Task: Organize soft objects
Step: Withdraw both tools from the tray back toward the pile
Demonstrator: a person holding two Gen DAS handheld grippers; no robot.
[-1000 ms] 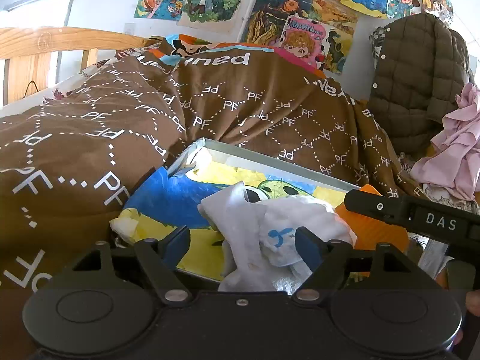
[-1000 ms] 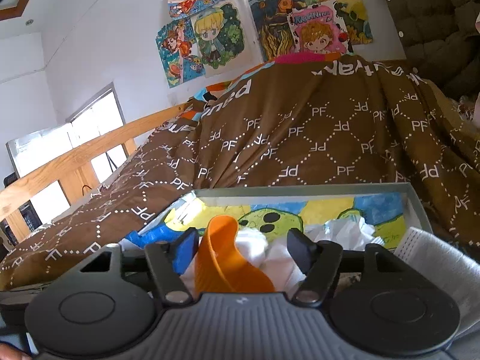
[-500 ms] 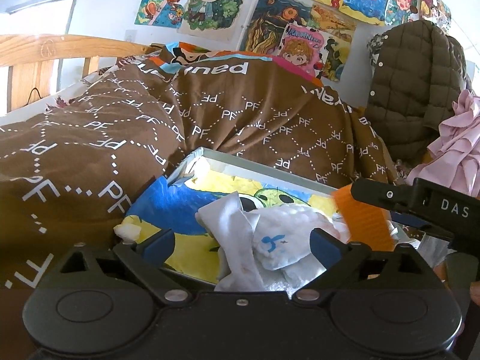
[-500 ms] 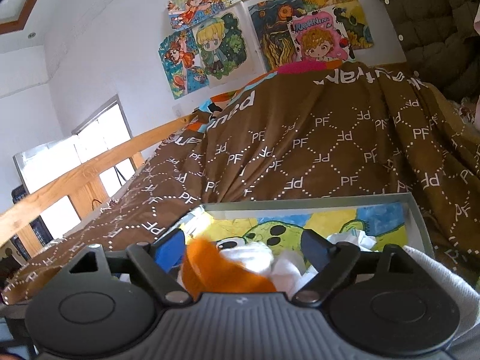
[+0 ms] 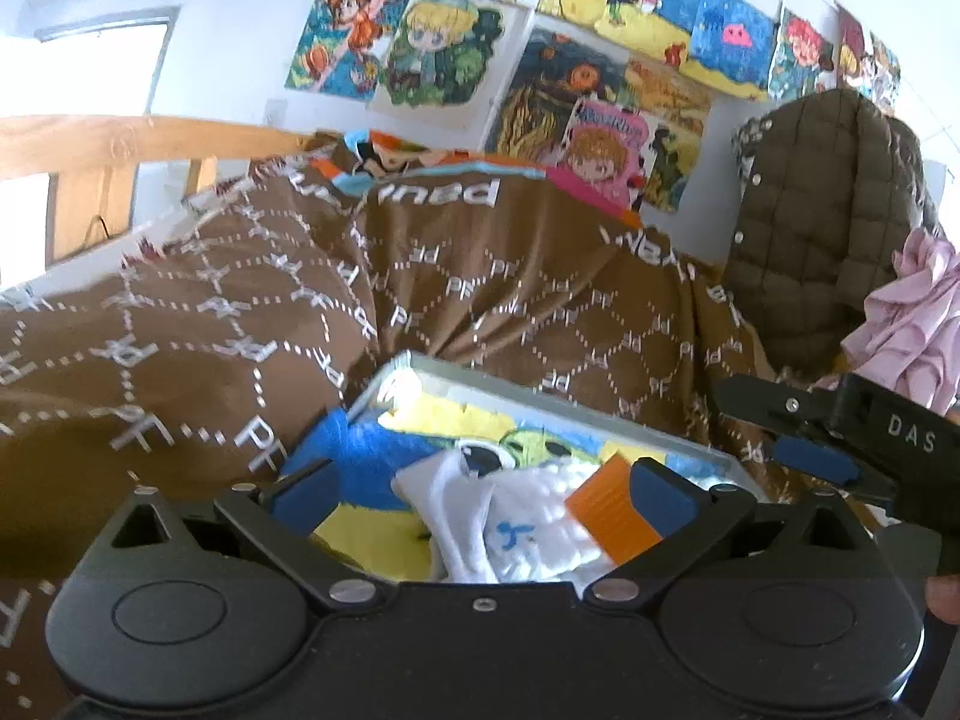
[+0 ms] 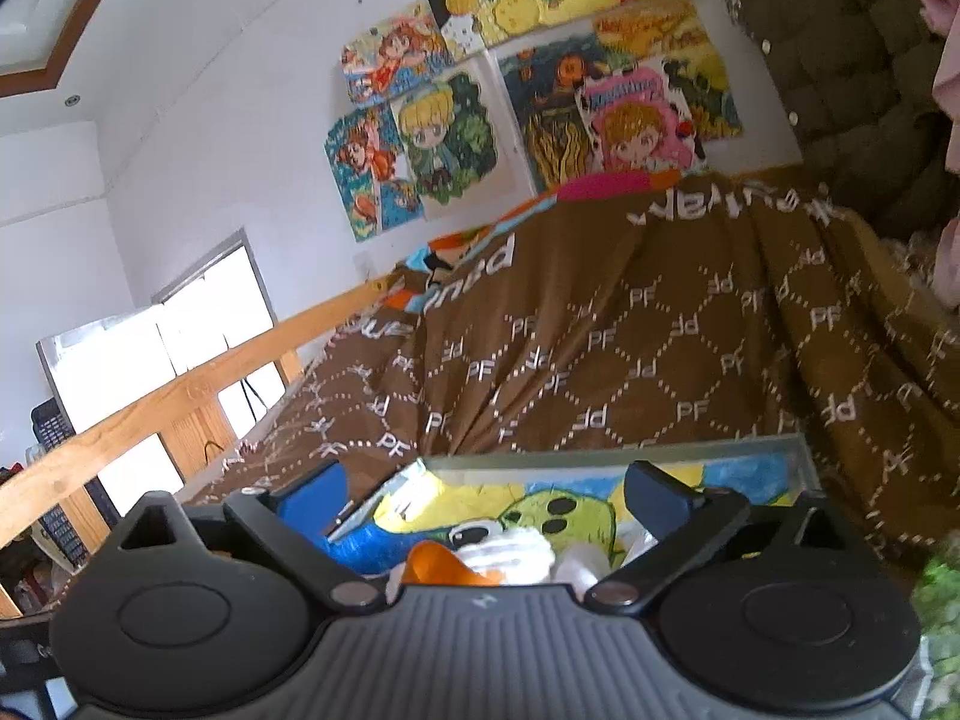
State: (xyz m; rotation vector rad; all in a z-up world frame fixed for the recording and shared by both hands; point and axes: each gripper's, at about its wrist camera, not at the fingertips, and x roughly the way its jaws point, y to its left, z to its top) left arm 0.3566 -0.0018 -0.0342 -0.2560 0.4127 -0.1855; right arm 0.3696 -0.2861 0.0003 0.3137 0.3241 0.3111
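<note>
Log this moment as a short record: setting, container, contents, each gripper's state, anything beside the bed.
setting: bed under a brown blanket, posters on the wall
container: shallow box with a cartoon lining, on the blanket
contents: white cloth and orange cloth, bunched together
left gripper: open, jaws just opened, holding nothing
right gripper: open, jaws just opened, holding nothing
beside bed: brown quilted jacket, pink garment

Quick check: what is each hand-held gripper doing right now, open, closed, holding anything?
Left hand-held gripper: open, jaws just widened, holding nothing; white cloth lies below.
Right hand-held gripper: open, jaws just widened, holding nothing; orange cloth lies below.
</note>
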